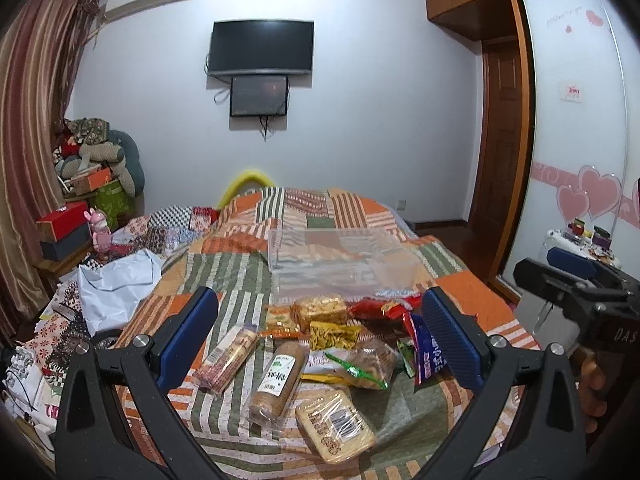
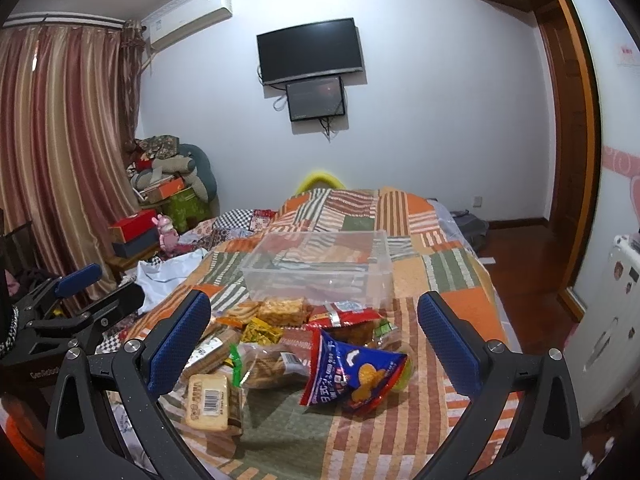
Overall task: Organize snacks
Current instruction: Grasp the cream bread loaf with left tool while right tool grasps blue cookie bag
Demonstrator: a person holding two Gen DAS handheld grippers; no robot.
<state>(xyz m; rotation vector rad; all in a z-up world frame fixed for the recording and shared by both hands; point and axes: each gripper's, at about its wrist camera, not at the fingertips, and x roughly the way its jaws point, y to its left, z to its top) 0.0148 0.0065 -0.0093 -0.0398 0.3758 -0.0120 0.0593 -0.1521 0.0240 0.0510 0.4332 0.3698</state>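
Both tools hover over a bed covered in an orange, green and white patchwork quilt (image 2: 432, 276), each with its blue-padded fingers spread wide and holding nothing.

Between the fingers of the left tool (image 1: 320, 344), nearest its camera, lies a flat pale biscuit pack in clear wrap with a barcode (image 1: 335, 426). Just beyond it sit a brown round-biscuit sleeve with a green-and-white label (image 1: 277, 380) and, toward the left finger, a pink-striped sleeve of crackers (image 1: 229, 358). Farther on come a yellow-green snack packet (image 1: 333, 334), a clear bag of golden puffed squares (image 1: 320, 309) and a red crinkled wrapper (image 1: 378, 308).

Between the fingers of the right tool (image 2: 314, 346), a blue and red chip bag (image 2: 352, 374) lies closest, tilted on the heap, touching a clear bag of brown cookies (image 2: 266, 366).

Beyond the snack pile, ahead of both tools, stands a clear rectangular plastic bin (image 2: 320, 270) on the quilt. Far ahead, a black wall-mounted television (image 2: 310, 50) hangs on the white wall.
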